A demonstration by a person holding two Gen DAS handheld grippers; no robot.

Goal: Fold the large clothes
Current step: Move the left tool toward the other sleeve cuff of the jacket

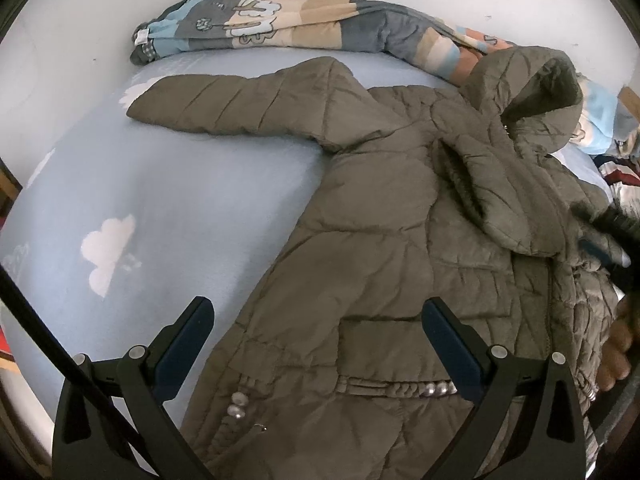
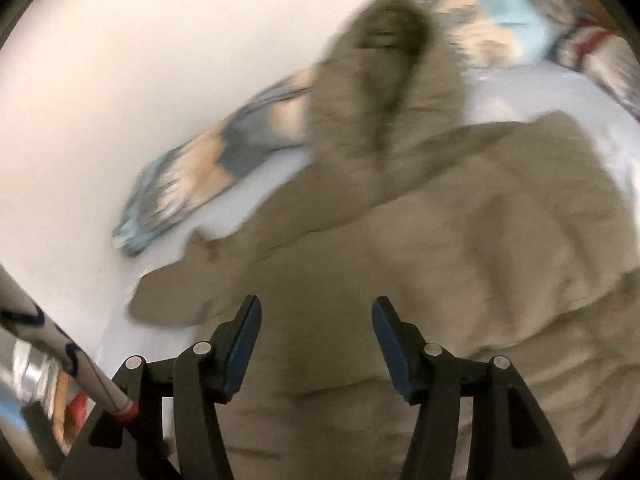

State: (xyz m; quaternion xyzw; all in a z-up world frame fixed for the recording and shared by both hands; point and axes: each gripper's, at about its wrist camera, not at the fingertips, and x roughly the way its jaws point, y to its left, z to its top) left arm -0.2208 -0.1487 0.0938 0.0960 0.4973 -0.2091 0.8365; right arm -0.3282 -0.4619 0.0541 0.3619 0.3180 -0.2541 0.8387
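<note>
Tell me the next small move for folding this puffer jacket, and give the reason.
Probably bring the left gripper to the outstretched sleeve and fold it across the body. The olive puffer jacket lies spread on the blue sheet, that sleeve sticks out sideways, and both grippers, the right gripper included, are open and empty.

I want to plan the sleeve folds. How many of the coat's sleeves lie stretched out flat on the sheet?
1. One sleeve of the coat stretches out left over the blue sheet, toward the patterned blanket. The other sleeve seems folded across the chest, below the hood.
</note>
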